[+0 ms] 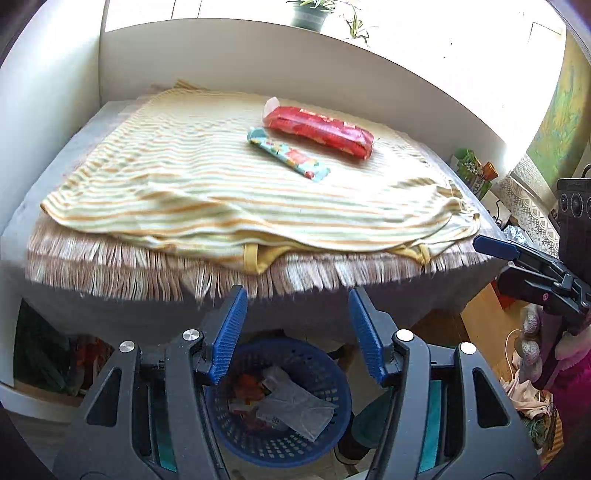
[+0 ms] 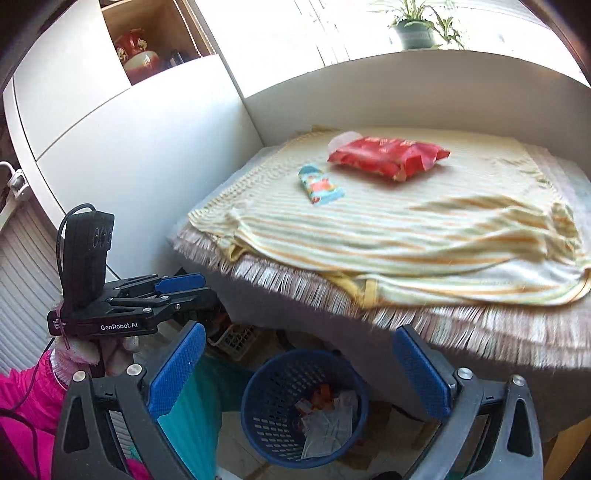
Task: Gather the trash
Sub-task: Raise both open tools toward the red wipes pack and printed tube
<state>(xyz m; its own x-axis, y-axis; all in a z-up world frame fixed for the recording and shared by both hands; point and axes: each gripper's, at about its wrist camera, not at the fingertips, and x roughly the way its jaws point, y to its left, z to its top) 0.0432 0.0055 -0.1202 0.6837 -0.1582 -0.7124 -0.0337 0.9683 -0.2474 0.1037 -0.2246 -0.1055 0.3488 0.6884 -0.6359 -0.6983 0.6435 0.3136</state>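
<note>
A red snack packet [image 1: 319,129] [image 2: 386,157] and a small light-blue wrapper [image 1: 288,154] [image 2: 319,184] lie on a striped yellow cloth [image 1: 207,188] [image 2: 406,229] on the table. A blue perforated trash basket [image 1: 280,402] [image 2: 303,408] stands on the floor below the table edge, holding crumpled wrappers. My left gripper [image 1: 297,332] is open and empty, above the basket; it also shows in the right wrist view [image 2: 181,286]. My right gripper [image 2: 299,373] is open and empty over the basket; it also shows at the right edge of the left wrist view [image 1: 495,247].
A fringed mat [image 1: 110,266] hangs over the table's front edge. White walls [image 1: 258,62] close the table's back and left. A potted plant [image 2: 415,31] stands on the sill. Green boxes [image 1: 472,173] lie at the right. A white crate [image 2: 236,341] sits under the table.
</note>
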